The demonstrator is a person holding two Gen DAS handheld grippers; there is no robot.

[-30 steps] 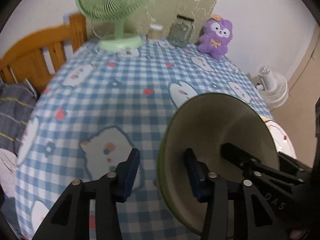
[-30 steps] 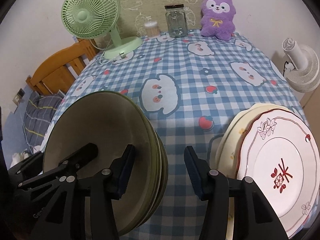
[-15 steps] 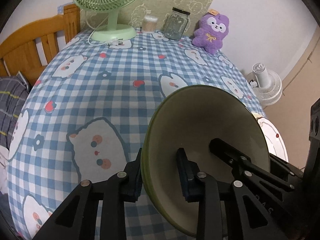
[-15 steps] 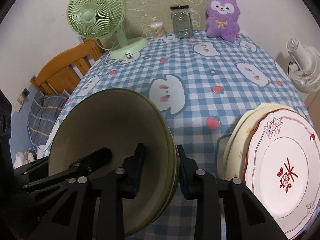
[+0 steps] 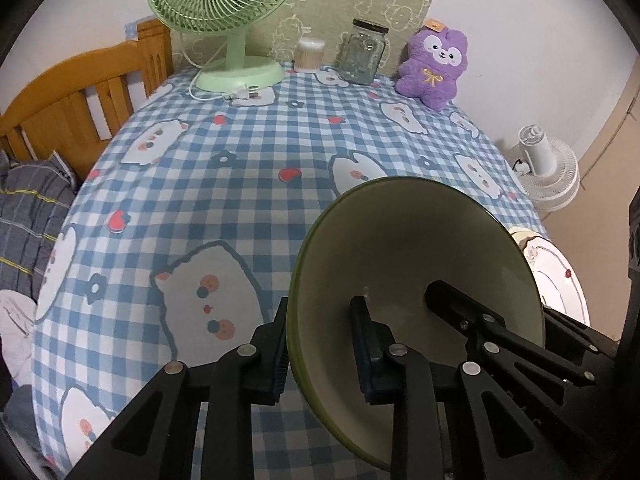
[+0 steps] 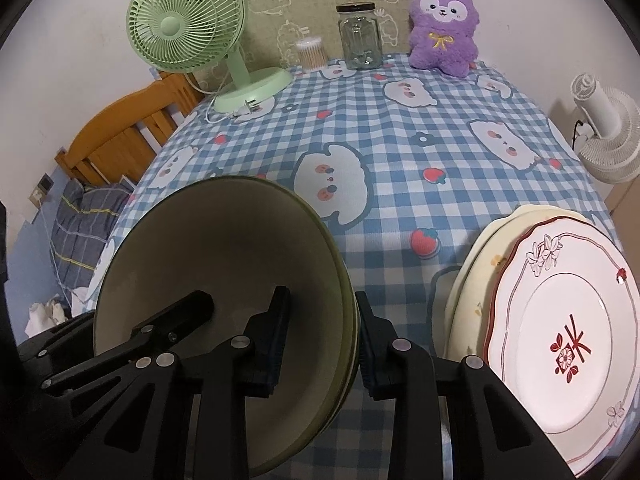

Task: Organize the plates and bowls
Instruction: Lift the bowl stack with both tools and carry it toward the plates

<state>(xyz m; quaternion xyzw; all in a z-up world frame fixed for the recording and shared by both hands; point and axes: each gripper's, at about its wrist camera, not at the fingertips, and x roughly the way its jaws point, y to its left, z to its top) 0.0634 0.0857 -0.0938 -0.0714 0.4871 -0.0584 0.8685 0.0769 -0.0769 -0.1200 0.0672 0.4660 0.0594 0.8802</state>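
green bowls hide the table beneath, rims clamped between both grippers' just-closing fingers.

checked table (fan, jar, plush)

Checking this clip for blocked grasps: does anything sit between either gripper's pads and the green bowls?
Nothing visible does. The left gripper and right gripper each straddle opposite rims of the stacked green bowls, pads against them. The plates lie apart, to the right.

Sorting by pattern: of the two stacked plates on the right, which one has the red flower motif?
The top plate, white with a dark red rim line and red flower motif at centre. The cream plate beneath it shows only its edge.
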